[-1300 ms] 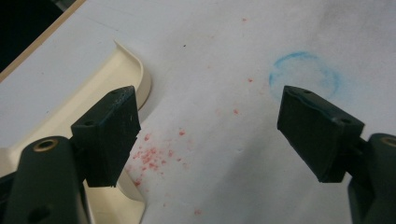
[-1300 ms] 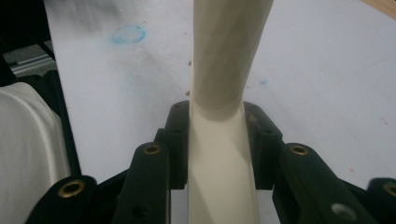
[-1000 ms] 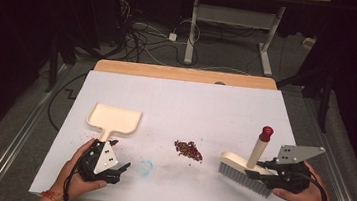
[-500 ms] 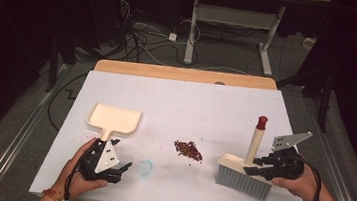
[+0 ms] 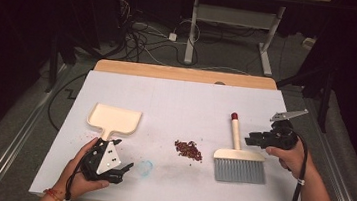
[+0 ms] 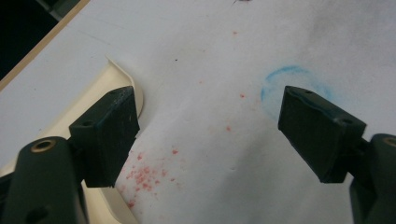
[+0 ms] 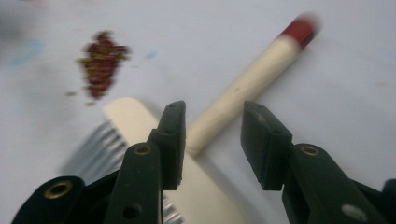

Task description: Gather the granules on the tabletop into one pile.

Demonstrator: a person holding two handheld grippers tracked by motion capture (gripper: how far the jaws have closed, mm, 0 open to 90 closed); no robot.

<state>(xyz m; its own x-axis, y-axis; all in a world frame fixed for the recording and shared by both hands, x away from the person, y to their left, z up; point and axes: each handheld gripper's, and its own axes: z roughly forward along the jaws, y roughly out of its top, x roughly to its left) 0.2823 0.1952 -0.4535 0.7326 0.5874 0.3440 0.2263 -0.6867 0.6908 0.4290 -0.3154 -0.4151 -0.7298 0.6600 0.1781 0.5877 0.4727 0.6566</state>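
A cream hand brush (image 5: 238,159) lies flat on the white table cover, its red-tipped handle (image 7: 252,84) pointing away from me. My right gripper (image 5: 253,138) sits just right of the handle. Its jaws have just been opening and stand apart (image 7: 212,119) with the handle's lower end between them, pads not pressing. A small pile of red-brown crumbs (image 5: 189,150) (image 7: 100,60) lies left of the brush head. My left gripper (image 5: 124,171) rests open (image 6: 210,116) at the near left, just below the cream dustpan (image 5: 114,119) (image 6: 79,109), gripping nothing.
A faint blue ring mark (image 5: 145,167) (image 6: 292,81) and red specks lie by the left gripper. The white cover (image 5: 181,101) ends at the table's wooden far edge (image 5: 184,74). Cables and desk legs stand on the floor beyond.
The brush, held tilted up in the right gripper before, now lies flat, its handle swung left. The right gripper moved away from me and let go. The left gripper kept still.
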